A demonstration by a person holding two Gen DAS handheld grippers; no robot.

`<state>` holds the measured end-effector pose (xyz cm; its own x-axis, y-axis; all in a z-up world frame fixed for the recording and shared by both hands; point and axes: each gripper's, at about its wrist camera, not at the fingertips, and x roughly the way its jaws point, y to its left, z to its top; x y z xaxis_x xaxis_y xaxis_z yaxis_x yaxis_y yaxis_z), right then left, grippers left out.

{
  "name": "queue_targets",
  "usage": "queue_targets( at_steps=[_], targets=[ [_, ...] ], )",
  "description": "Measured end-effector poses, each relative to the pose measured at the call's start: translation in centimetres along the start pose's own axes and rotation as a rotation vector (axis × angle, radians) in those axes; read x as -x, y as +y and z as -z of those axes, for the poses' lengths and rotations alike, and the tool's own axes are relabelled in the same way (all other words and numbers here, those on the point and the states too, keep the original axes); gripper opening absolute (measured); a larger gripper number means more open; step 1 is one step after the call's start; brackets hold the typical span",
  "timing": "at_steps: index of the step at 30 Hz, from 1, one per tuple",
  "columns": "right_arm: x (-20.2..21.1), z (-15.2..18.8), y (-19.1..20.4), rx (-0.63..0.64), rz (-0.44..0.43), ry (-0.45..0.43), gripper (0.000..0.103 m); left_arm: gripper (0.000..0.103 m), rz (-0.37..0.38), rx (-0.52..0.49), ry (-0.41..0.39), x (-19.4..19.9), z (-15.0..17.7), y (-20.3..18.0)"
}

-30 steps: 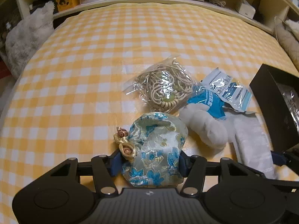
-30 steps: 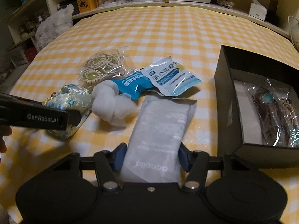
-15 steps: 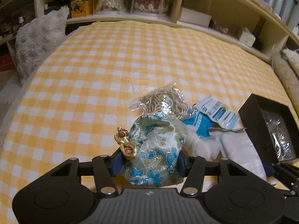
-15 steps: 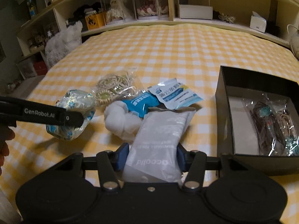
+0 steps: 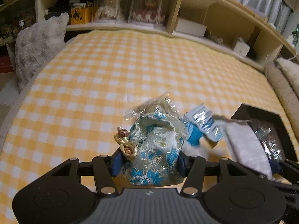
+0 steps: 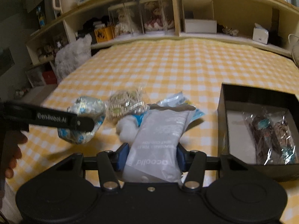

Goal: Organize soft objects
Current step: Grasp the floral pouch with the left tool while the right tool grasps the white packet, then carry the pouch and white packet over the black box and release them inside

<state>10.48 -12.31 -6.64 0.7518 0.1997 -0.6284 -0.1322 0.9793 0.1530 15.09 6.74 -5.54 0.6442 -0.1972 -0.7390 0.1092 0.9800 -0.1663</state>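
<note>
Left gripper clamped on brocade pouch, right gripper clamped on grey packet, both clear of bed for transfer toward black box.

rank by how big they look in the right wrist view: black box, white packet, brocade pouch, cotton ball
1. black box
2. white packet, though it sits nearest the camera, in the right gripper, which inflates it
3. brocade pouch, held by the left gripper
4. cotton ball, partly hidden
</note>
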Motion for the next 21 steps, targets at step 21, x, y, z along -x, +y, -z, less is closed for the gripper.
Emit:
queue_targets(
  at_steps=[21],
  targets=[
    [6.1, -6.1, -9.7, -0.035, 0.096, -0.088, 0.054, 0.056, 0.181, -0.022, -0.121, 3.2, -1.0, -6.4]
  ],
)
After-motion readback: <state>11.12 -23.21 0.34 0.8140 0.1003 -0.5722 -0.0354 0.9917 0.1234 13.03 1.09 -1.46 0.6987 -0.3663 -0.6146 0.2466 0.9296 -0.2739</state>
